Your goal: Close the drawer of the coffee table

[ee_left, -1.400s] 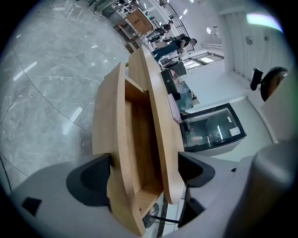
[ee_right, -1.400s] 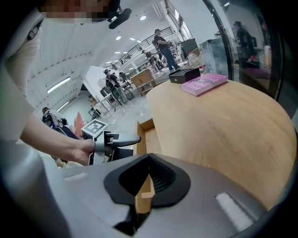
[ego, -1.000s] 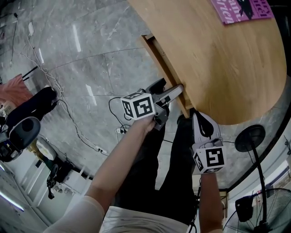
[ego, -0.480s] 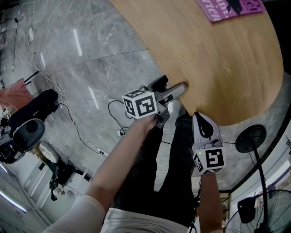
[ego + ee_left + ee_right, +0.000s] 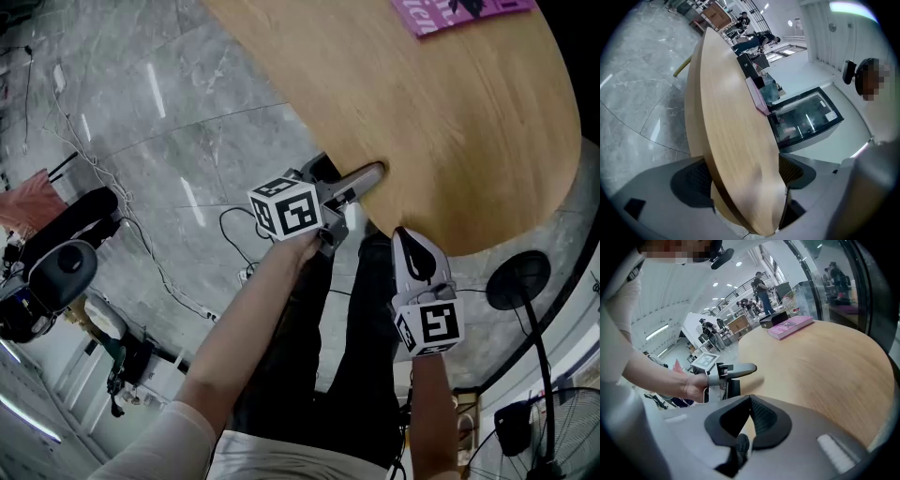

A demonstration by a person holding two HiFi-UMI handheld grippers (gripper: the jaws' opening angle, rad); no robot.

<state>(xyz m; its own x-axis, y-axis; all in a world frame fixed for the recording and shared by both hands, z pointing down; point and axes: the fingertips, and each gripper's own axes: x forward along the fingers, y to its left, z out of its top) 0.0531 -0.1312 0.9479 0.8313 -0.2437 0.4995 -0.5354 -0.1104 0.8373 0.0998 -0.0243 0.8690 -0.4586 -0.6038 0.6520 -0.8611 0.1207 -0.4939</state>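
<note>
With jaws apart, the left gripper (image 5: 362, 182) straddles the table (image 5: 450, 122) edge, no drawer protruding there, so closing looks done; the right gripper (image 5: 415, 251) beside it is pinched together, empty.

Colour rundown: the coffee table (image 5: 441, 122) top is a warm light wood with fine grain, and its edge band runs a shade darker tan. The magazine (image 5: 459, 11) lying on it is hot pink with white lettering. The floor (image 5: 187, 122) is grey marble-look tile with pale veins and white light streaks. The left gripper (image 5: 368, 176) is silver-grey. The right gripper (image 5: 409, 236) is pale grey with black ridged pads (image 5: 764, 420). The marker cubes (image 5: 286, 211) are white with black square patterns. The trousers (image 5: 366, 347) are black, the sleeve (image 5: 178, 441) white. There's a red cloth (image 5: 23, 192) far left and a black fan base (image 5: 514, 279).
</note>
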